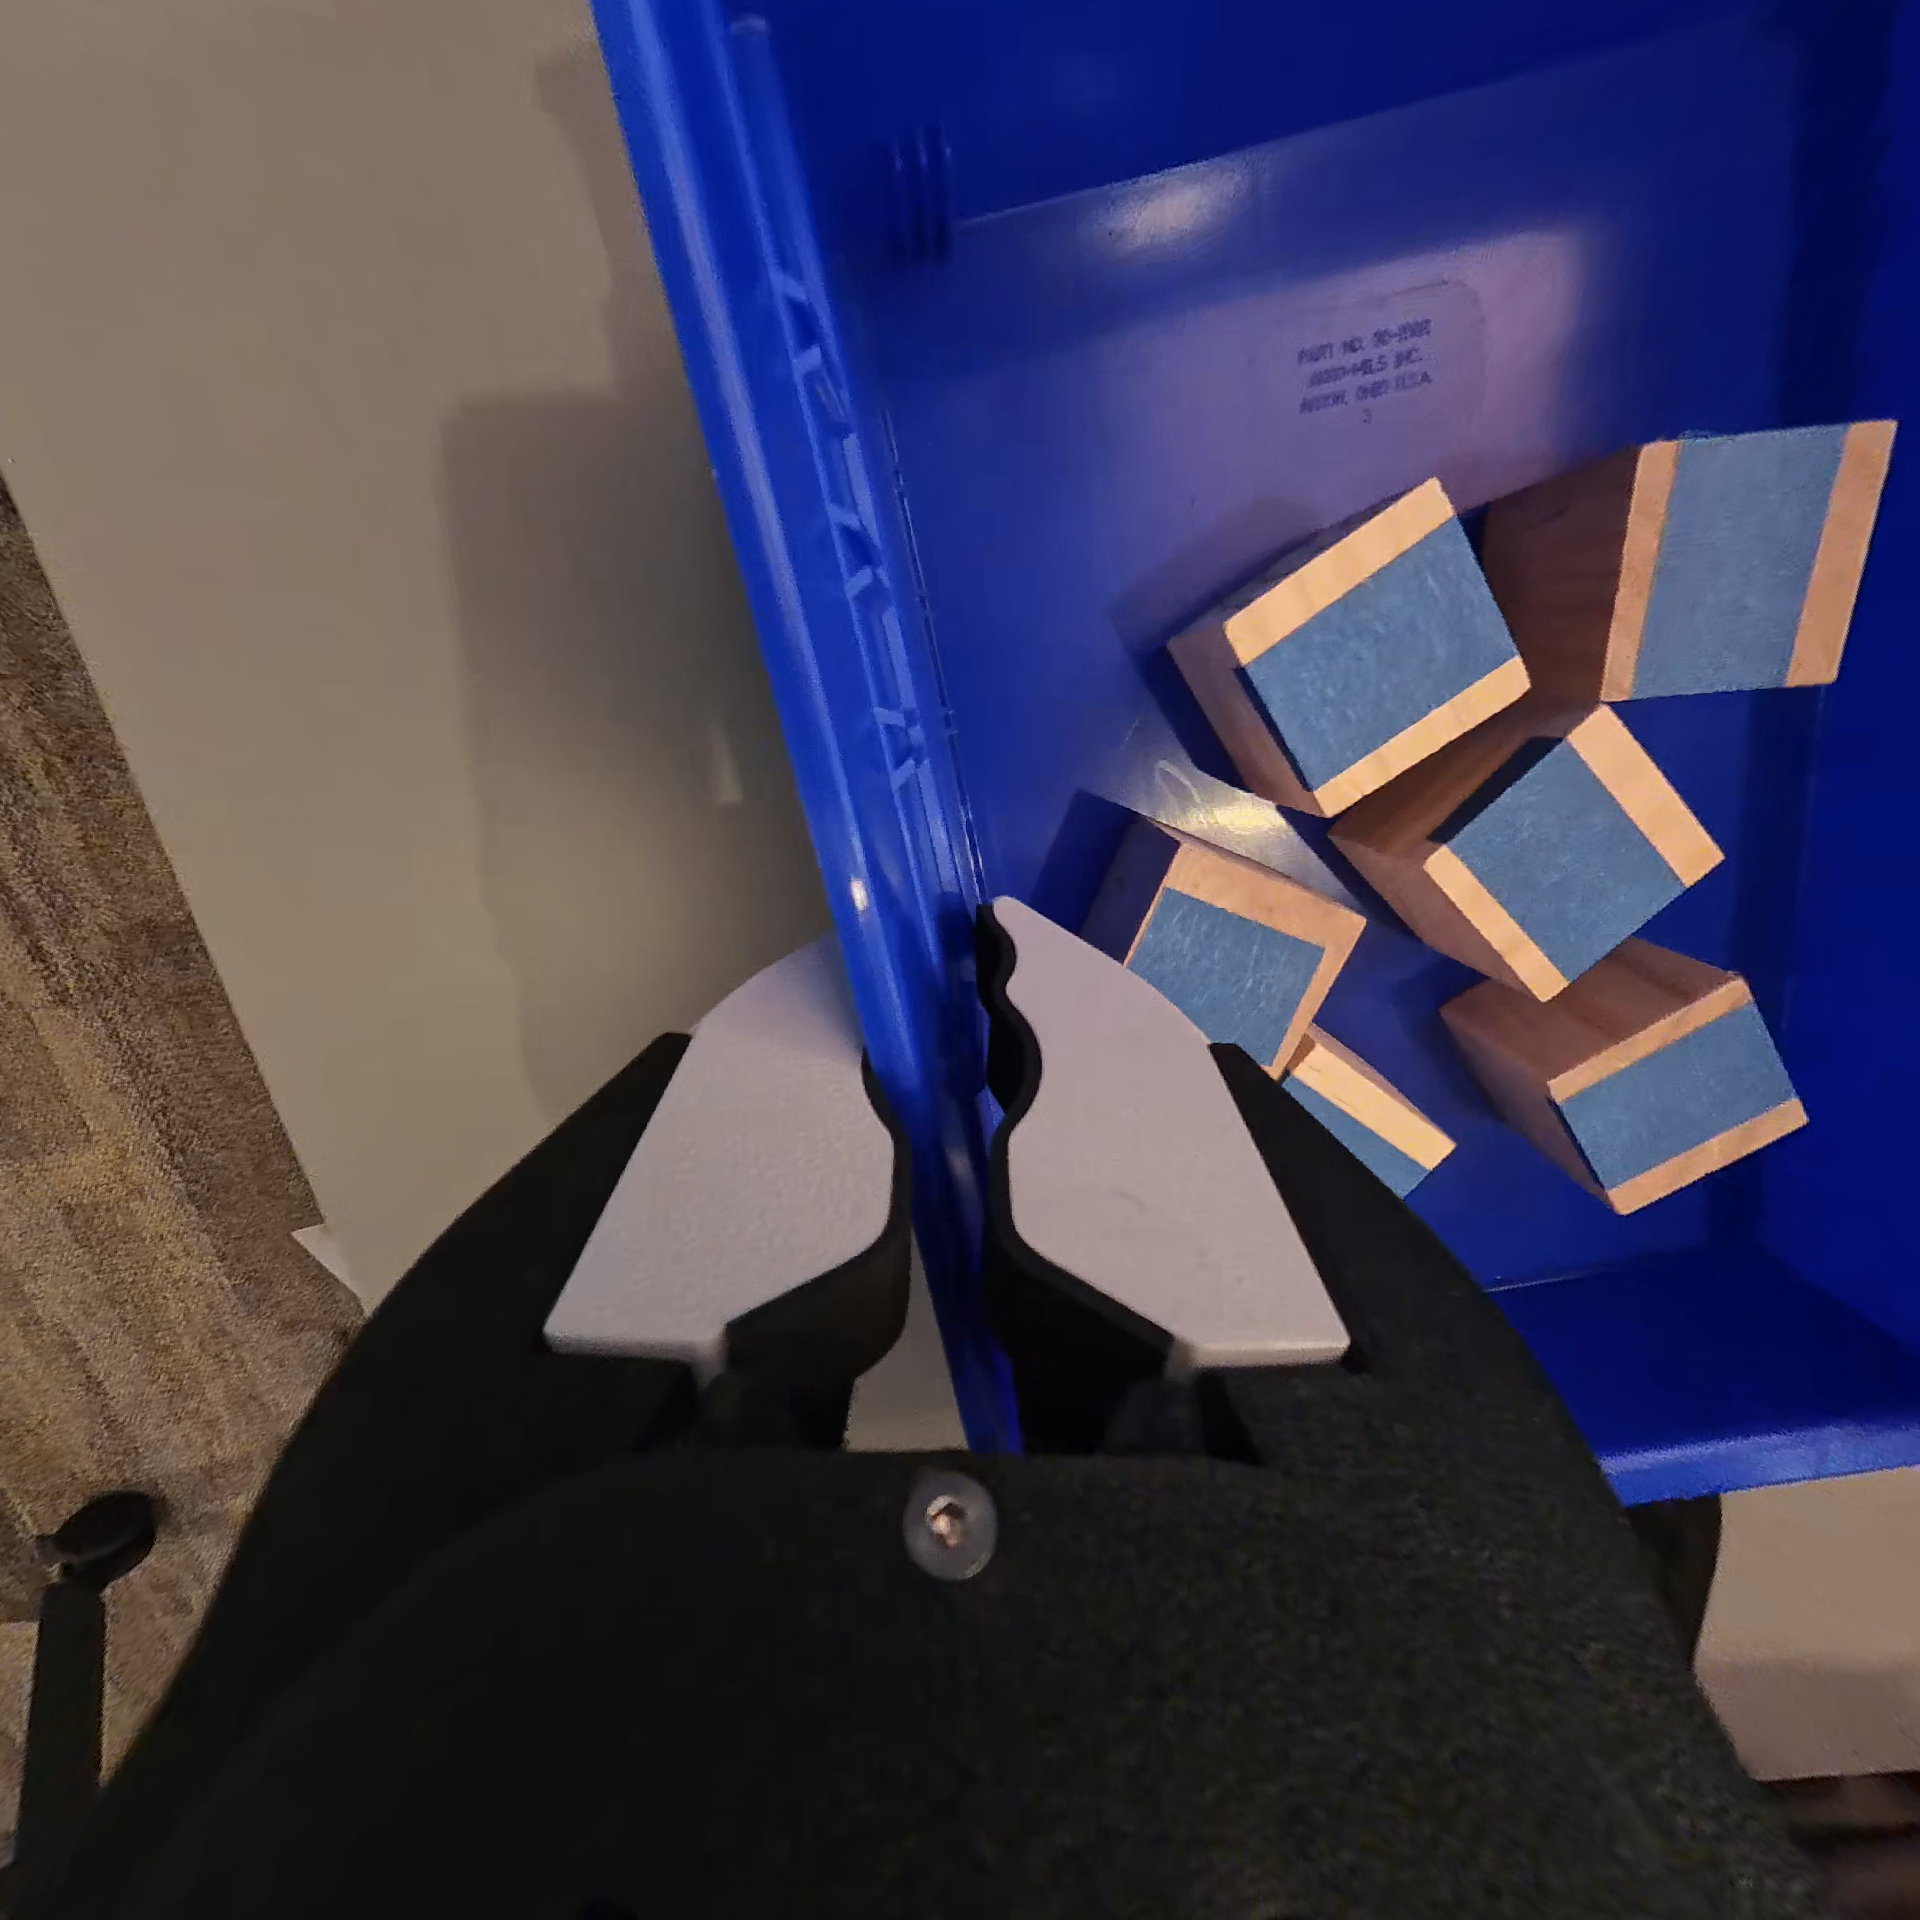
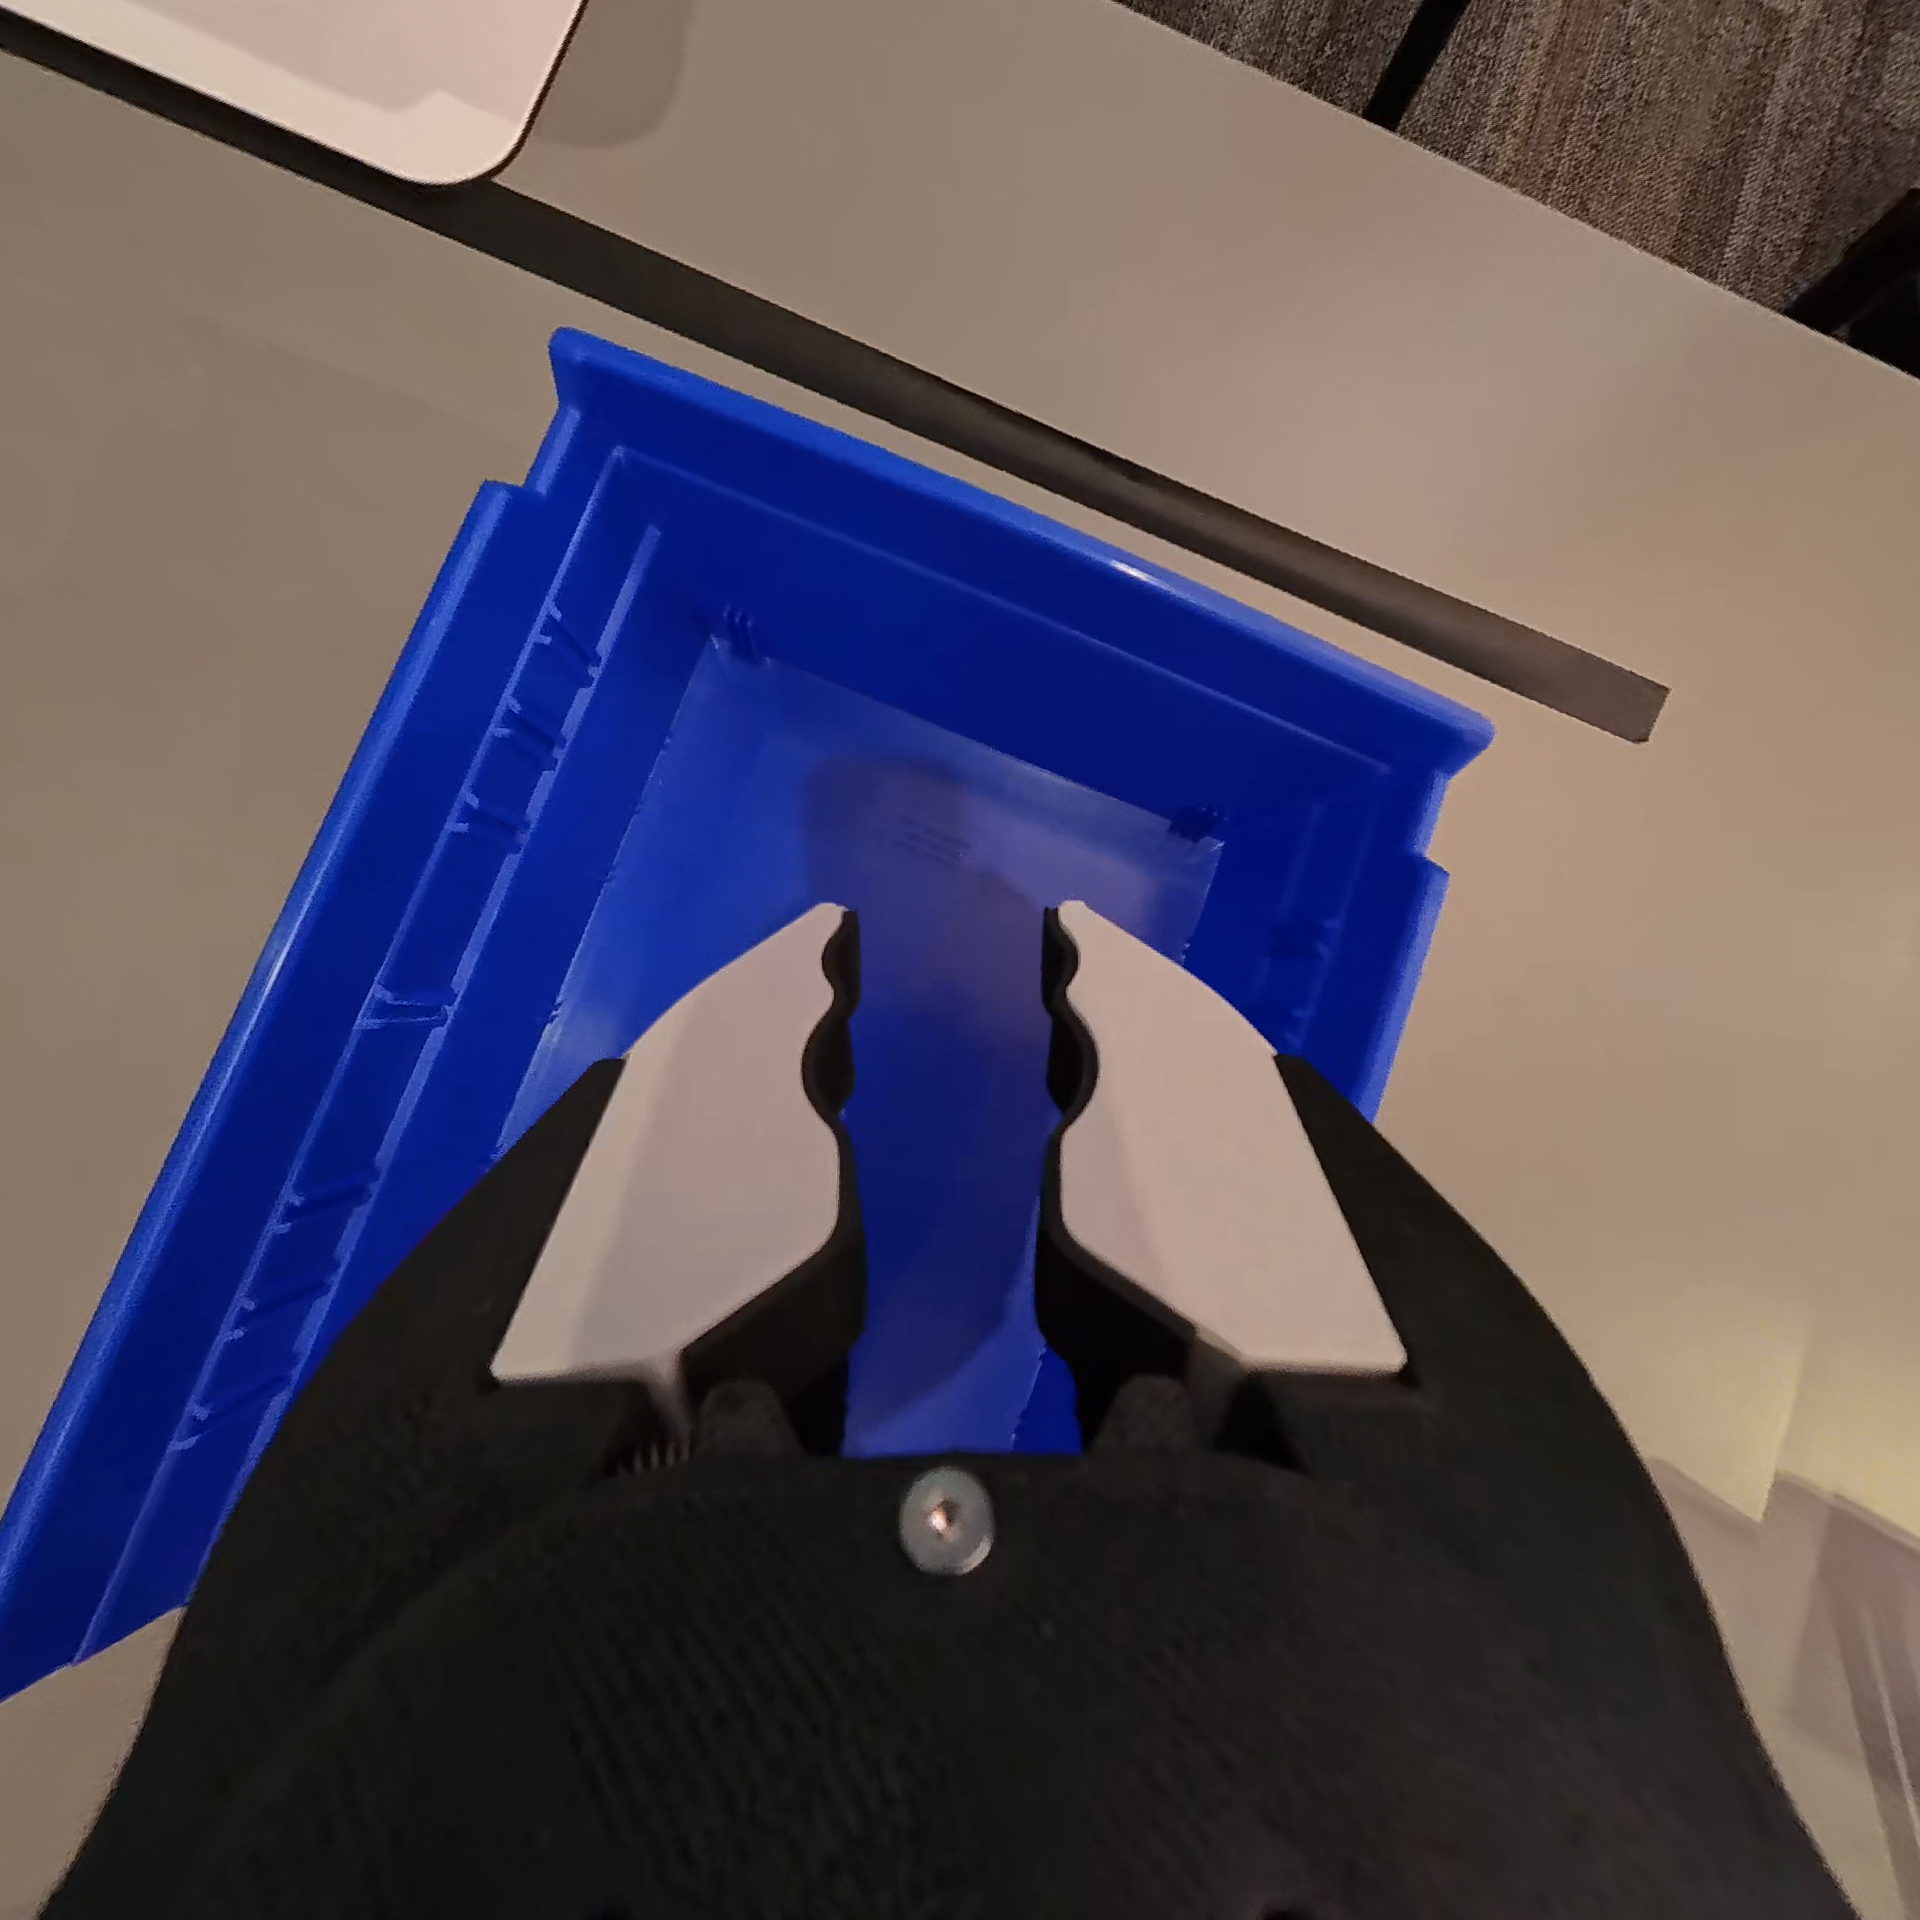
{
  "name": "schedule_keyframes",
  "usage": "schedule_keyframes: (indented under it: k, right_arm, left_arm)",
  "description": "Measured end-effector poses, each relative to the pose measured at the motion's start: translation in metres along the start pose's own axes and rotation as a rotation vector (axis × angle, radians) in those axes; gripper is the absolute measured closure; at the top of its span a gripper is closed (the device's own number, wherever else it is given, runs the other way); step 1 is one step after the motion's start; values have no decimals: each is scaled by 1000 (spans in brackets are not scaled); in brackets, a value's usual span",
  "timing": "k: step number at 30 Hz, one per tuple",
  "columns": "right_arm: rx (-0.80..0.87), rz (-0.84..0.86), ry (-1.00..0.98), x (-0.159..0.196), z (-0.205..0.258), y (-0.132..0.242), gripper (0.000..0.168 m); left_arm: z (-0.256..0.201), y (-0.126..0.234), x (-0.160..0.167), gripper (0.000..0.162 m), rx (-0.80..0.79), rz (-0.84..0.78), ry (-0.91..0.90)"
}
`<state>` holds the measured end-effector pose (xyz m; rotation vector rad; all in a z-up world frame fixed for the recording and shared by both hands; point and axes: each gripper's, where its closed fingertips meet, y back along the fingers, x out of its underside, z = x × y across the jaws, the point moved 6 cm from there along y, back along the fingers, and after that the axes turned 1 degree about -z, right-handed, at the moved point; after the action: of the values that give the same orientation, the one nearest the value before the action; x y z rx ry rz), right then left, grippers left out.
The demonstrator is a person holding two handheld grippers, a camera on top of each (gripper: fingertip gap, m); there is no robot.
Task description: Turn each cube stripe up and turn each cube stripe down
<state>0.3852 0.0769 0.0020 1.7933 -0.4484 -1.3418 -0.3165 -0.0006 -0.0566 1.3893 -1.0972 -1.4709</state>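
The left gripper (image 1: 940, 935) is clamped on the side wall of a blue plastic bin (image 1: 831, 644), one finger outside the wall and the other inside it, the jaws drawn narrow around the plastic. Just inside the bin from that grip, six wooden cubes lie clustered on the bin floor, each showing a face banded with blue tape: the nearest cube (image 1: 1231, 966) sits right beside the inner finger, a partly hidden cube (image 1: 1361, 1112) lies just behind it, and a third cube (image 1: 1652, 1091) rests nearer the bin's front corner. Farther into the bin sit a middle cube (image 1: 1558, 862), a tilted cube (image 1: 1371, 644) and, deepest and toward the opposite wall, the last cube (image 1: 1745, 561); several touch or lean on their neighbours. In the right wrist view, the right gripper (image 2: 951, 920) hangs above the bin (image 2: 468, 935) with its jaws spread moderately wide and nothing between them; the bin floor shows through the gap, and no cubes appear there. The bin stands on a pale grey table (image 2: 1143, 260), and past the bin's far rim a dark strip (image 2: 1247, 509) crosses the tabletop. Patterned carpet (image 1: 94, 935) lies beyond the table edge.
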Motion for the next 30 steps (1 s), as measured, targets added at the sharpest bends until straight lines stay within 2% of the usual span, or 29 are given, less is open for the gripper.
schedule_keyframes:
  k: [6, 8, 11, 14, 16, 19, 22, 26, 30]
  right_arm:
    - [16, 12, 13, 0, 0, -4, 133]
    - [67, -3, 12, -3, -3, -1, 133]
    - [184, -135, 36, -17, -9, 19, 134]
    - [197, -420, 90, -40, 2, 54, 134]
    - [195, -636, 139, -51, 13, 80, 133]
    - [285, -907, 211, -53, 24, 115, 119]
    - [281, -996, 230, -52, 31, 132, 117]
    - [99, -1101, 188, -55, 44, 144, 107]
    - [44, -1286, 174, -53, 50, 167, 106]
  left_arm:
    - [-6, 0, -1, 154, 27, -8, -12]
    - [-5, 3, 1, 153, 55, -20, 13]
    - [4, 30, 7, 139, 58, -86, 101]
    - [-1, 78, 6, 148, 78, -300, 74]
    - [-17, 109, 3, 148, 132, -468, -32]
    - [-44, 151, -6, 149, 126, -751, -230]
    - [-72, 182, -4, 152, 115, -959, -357]
    - [-97, 203, 2, 146, 151, -1027, -433]
    - [-97, 230, 0, 142, 84, -1275, -389]
